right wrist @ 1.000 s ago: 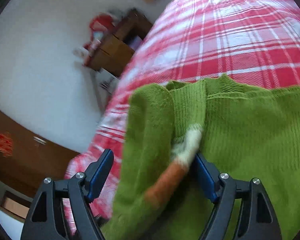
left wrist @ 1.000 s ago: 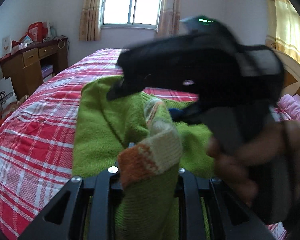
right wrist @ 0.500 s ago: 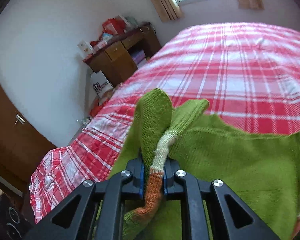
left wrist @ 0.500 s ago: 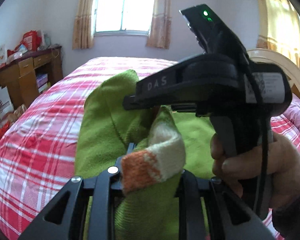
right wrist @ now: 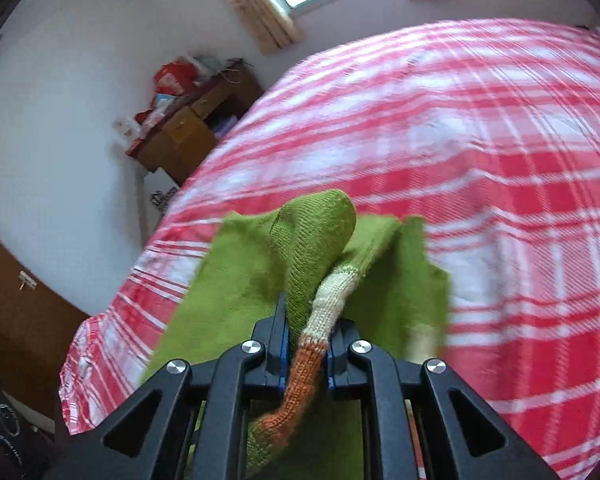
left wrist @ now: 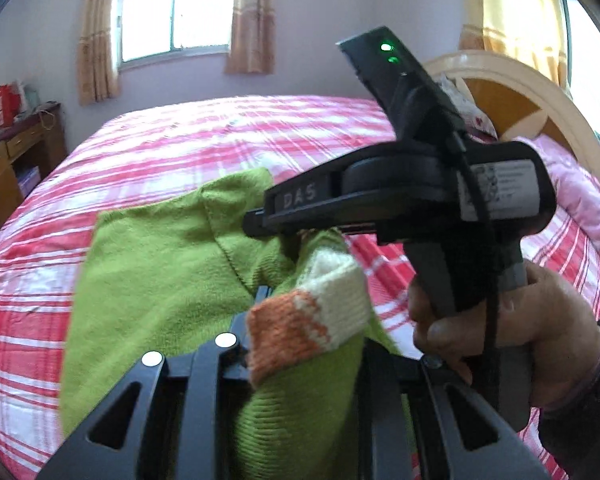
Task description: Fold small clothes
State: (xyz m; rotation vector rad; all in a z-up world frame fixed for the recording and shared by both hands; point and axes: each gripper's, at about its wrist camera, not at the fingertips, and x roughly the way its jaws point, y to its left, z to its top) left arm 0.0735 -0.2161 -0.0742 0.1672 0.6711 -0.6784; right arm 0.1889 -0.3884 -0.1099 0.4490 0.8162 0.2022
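A small green knit sweater [left wrist: 148, 272] with an orange and cream striped cuff [left wrist: 308, 316] hangs lifted above the red plaid bed. My left gripper [left wrist: 300, 344] is shut on the sweater at the cuff. My right gripper [right wrist: 306, 340] is shut on the sweater beside its striped cuff [right wrist: 324, 320], with green fabric [right wrist: 312, 232] bunched up in front of it. In the left wrist view the right gripper [left wrist: 256, 224] sits just above and right, its fingertips reaching into the same fabric. The rest of the sweater droops below both grippers.
The bed with its red and white plaid cover [left wrist: 228, 136] fills both views. A wooden desk with clutter [right wrist: 180, 120] stands by the wall at left. A curved headboard [left wrist: 520, 96] and pink pillow [left wrist: 580, 200] are at right. A window [left wrist: 176, 12] is behind the bed.
The right gripper closed on the sweater near the cuff. Both grippers have lifted the sweater higher off the bed, and the views have swung.
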